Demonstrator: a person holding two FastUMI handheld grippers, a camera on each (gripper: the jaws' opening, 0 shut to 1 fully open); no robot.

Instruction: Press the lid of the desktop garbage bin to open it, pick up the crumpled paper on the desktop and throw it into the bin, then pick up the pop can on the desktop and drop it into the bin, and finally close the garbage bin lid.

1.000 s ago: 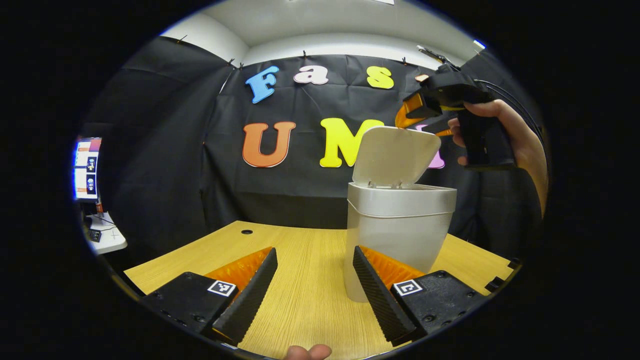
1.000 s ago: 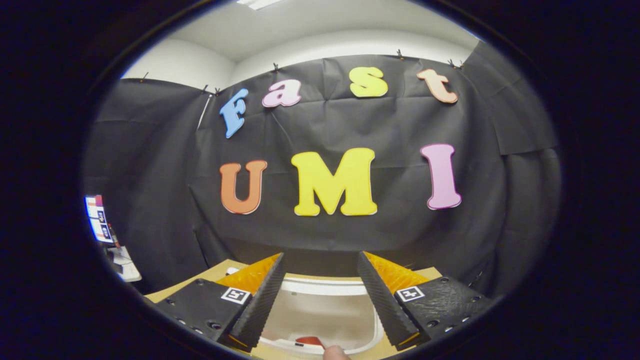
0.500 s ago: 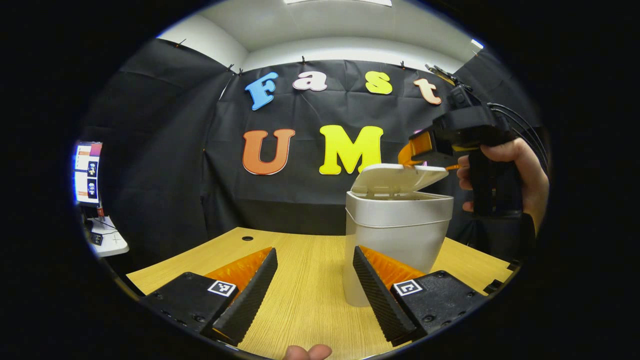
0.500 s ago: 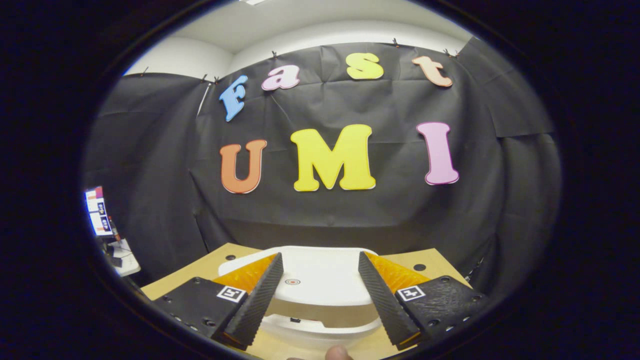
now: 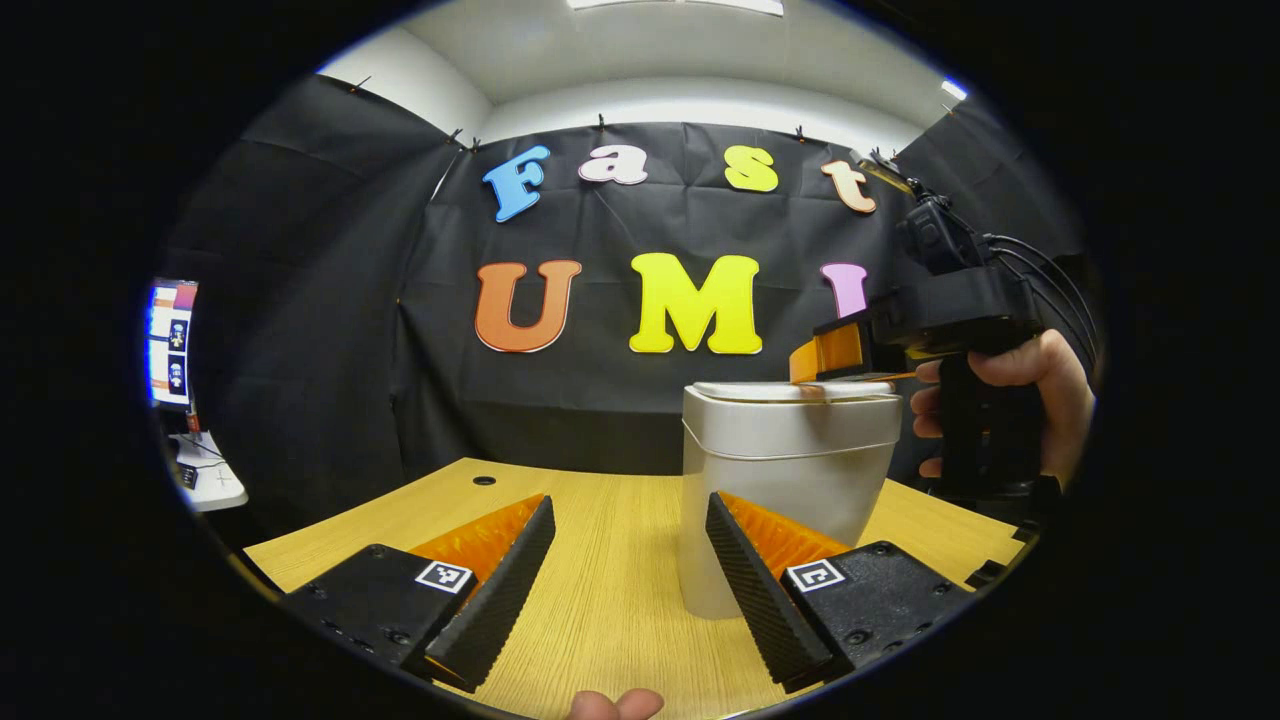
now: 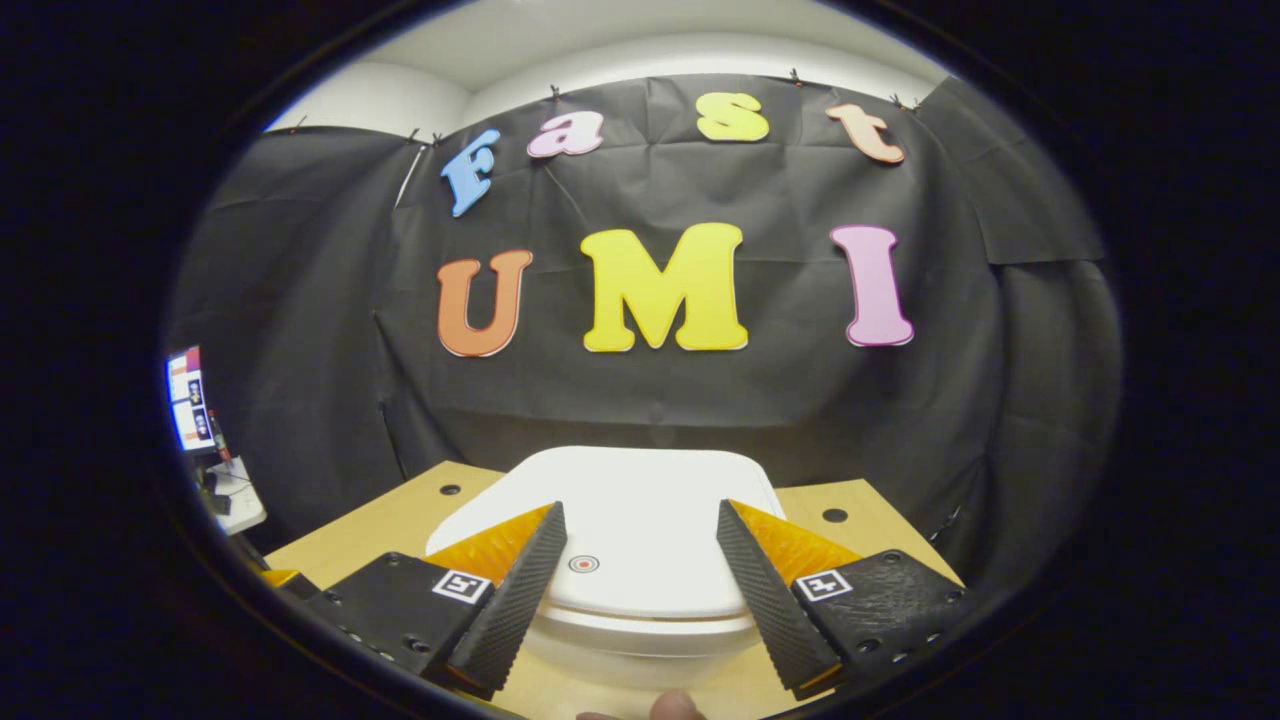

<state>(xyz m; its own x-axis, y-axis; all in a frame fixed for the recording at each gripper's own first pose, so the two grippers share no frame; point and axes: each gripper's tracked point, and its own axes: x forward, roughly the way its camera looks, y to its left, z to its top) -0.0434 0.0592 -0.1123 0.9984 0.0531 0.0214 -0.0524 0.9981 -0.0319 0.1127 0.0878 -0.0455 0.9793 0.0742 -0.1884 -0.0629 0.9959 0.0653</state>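
One white garbage bin (image 5: pixel 790 480), lid (image 6: pixel 630 520) flat, small round red mark.

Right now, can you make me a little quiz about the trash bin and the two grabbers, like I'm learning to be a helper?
1. True or false: the lid of the garbage bin stands straight up, wide open.
2. Which one is over the lid? A) the right gripper B) the left gripper C) a pop can
3. Fill in: the bin stands on the wooden ____.

Key
1. False. The lid lies flat on the bin.
2. A. In the left gripper view, a hand holds the right gripper at the lid's top.
3. Desktop. The left gripper hangs low over it, jaws apart, holding nothing.
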